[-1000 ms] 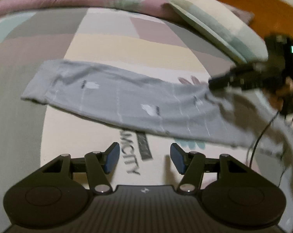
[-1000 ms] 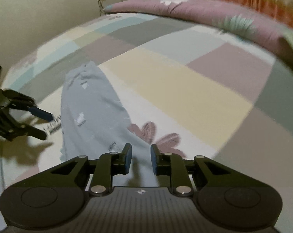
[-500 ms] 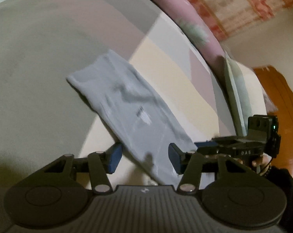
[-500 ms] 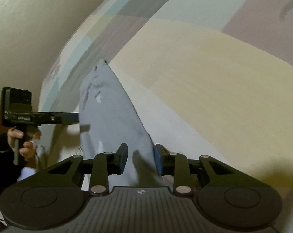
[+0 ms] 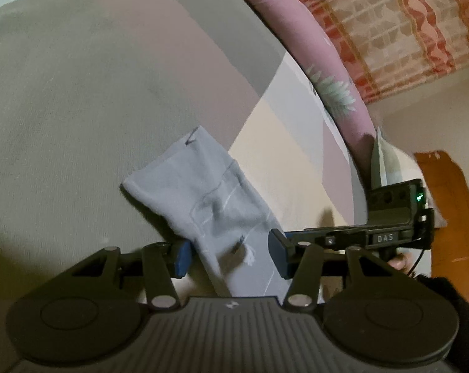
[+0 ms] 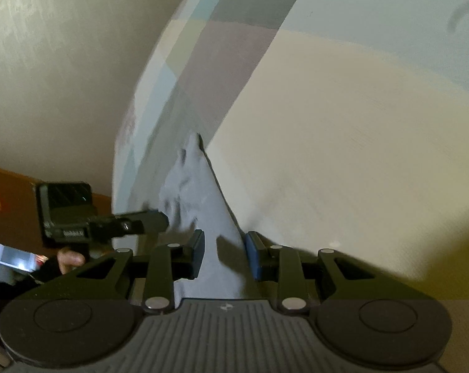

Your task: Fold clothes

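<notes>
A long grey garment (image 5: 209,192) with small white marks lies on the patchwork bed sheet (image 5: 110,93) and runs away from both cameras. Its near end sits between the blue pads of my left gripper (image 5: 231,256), whose jaws are closing; the pads stand at the cloth's edges without pinching it. In the right wrist view the same garment (image 6: 194,192) rises as a narrow strip, its near end between the fingers of my right gripper (image 6: 225,255), which are a little apart and not pressing it. The two grippers are side by side: the right gripper (image 5: 358,236) and the left gripper (image 6: 135,220) each show in the other's view.
A pink floral bolster (image 5: 312,49) and a pale pillow (image 5: 383,161) line the bed's far edge under an orange patterned curtain (image 5: 389,15). A cream wall (image 6: 63,77) borders the bed's other side. A hand (image 6: 69,258) grips the left handle. Bare sheet spreads around the garment.
Both grippers came down and rolled onto the garment's near end. A second ago it lay ahead of the left jaws; now it runs between both pairs. The left jaws narrowed slightly.
</notes>
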{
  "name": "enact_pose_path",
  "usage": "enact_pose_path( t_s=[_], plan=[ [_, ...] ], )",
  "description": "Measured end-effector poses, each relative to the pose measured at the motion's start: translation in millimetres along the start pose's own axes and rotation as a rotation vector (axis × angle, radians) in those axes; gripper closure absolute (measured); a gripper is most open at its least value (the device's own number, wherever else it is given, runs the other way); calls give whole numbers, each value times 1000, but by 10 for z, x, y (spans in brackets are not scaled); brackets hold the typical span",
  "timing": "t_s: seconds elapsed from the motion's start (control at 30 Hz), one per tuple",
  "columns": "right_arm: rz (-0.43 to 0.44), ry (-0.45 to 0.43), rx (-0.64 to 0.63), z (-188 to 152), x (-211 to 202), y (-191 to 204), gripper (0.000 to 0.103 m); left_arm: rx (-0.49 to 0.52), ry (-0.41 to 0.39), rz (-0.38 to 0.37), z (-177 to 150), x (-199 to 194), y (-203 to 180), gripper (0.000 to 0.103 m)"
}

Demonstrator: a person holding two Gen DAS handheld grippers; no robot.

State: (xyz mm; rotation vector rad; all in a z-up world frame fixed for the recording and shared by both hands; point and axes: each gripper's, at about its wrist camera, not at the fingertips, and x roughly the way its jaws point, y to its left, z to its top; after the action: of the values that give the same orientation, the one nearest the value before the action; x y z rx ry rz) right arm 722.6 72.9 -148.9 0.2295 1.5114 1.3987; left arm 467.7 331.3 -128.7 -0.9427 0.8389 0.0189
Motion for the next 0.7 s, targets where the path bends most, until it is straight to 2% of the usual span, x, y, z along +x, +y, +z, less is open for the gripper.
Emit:
enact_pose_path(
  t_s=[0.03,0.1,0.13,0.17,0.27,0.33,0.47,0.53,0.57,0.63,0.7],
  plan=[
    [9,-4,-1,17,29,6,70,-8,-2,-2,9,0,14,57],
    [-17,-13,-33,23,69,69,81,-22,-13,17,-13,-11,48,68],
    [-43,-18,-54,14,85,108,97,-30,-19,28,-28,-18,66,78],
    [-79,-23,-78,-7,97,150,102,-35,-25,50,-46,-26,76,98],
    [-155,-50,-134,-72,97,323,101,-37,-40,96,-65,-54,43,99],
    [-203,-75,-191,-63,61,485,101,16,-47,116,-24,-94,-71,100],
    [-254,-166,-222,62,-219,616,100,70,-86,86,115,-195,-228,99],
    [-275,-191,-204,128,-264,616,99,90,-91,107,156,-182,-251,99],
    [-282,-188,-182,137,-248,587,95,92,-82,133,162,-147,-232,98],
    [-312,-182,-152,96,-243,538,89,51,-30,186,143,-45,-119,97],
    [-340,-183,-127,6,-289,498,88,26,-34,179,104,-98,-43,95]
  ],
)
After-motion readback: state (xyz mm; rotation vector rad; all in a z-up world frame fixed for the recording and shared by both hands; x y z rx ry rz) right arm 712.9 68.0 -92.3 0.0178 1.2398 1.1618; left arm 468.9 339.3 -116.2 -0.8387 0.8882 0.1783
